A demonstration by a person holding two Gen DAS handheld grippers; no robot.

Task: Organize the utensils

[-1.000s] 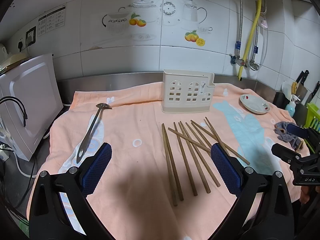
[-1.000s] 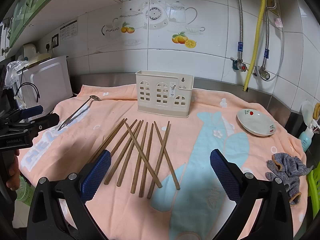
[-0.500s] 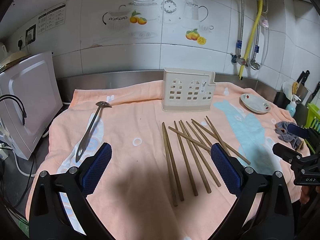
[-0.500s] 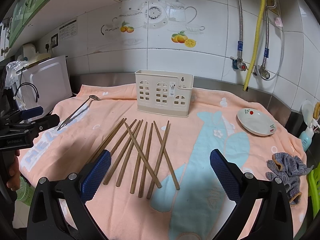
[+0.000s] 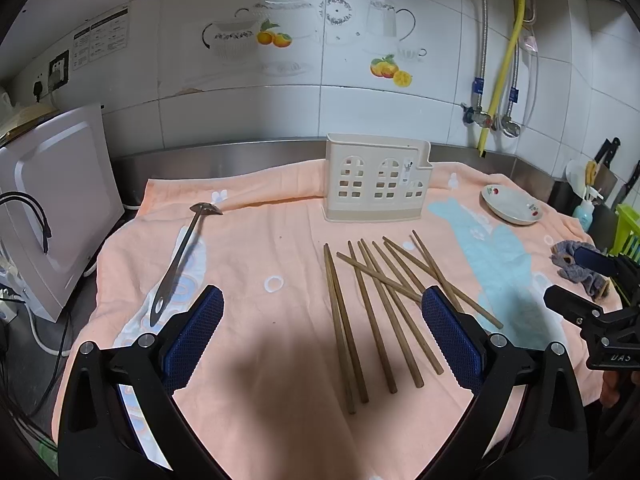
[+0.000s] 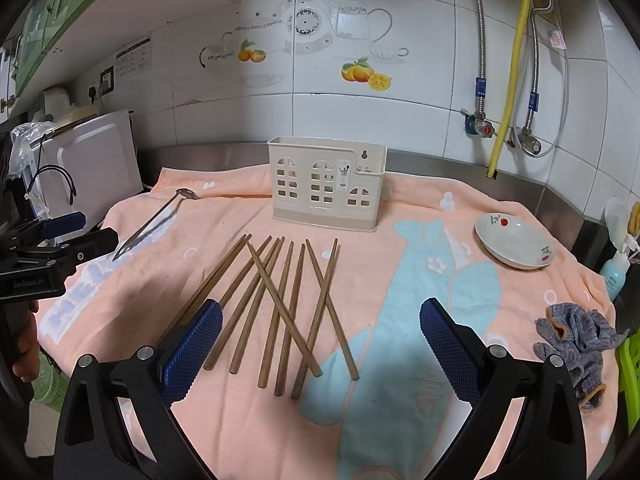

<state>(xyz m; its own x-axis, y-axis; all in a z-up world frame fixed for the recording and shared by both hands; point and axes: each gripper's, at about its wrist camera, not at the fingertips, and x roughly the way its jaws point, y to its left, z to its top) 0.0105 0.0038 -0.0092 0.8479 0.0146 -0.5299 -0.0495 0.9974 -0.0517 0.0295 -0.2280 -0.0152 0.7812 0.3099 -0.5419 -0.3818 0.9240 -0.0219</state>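
Observation:
Several brown wooden chopsticks [image 5: 380, 304] lie loose and partly crossed on the peach towel [image 5: 260, 360], also in the right wrist view [image 6: 280, 304]. A cream utensil holder [image 5: 376, 178] with window cut-outs stands upright behind them [image 6: 326, 184]. A metal spoon [image 5: 180, 256] lies at the left [image 6: 156, 216]. My left gripper [image 5: 322, 336] is open and empty, above the towel's near edge, left of the chopsticks. My right gripper [image 6: 320, 344] is open and empty, over the chopsticks' near ends.
A small white dish [image 6: 514, 242] sits at the right of the towel, with a grey cloth [image 6: 576, 340] nearer the edge. A white appliance [image 5: 52, 200] stands at the left. Pipes and valves [image 6: 500, 128] run down the tiled wall.
Both grippers have hardly moved and stay open. The objects on the towel are where they were.

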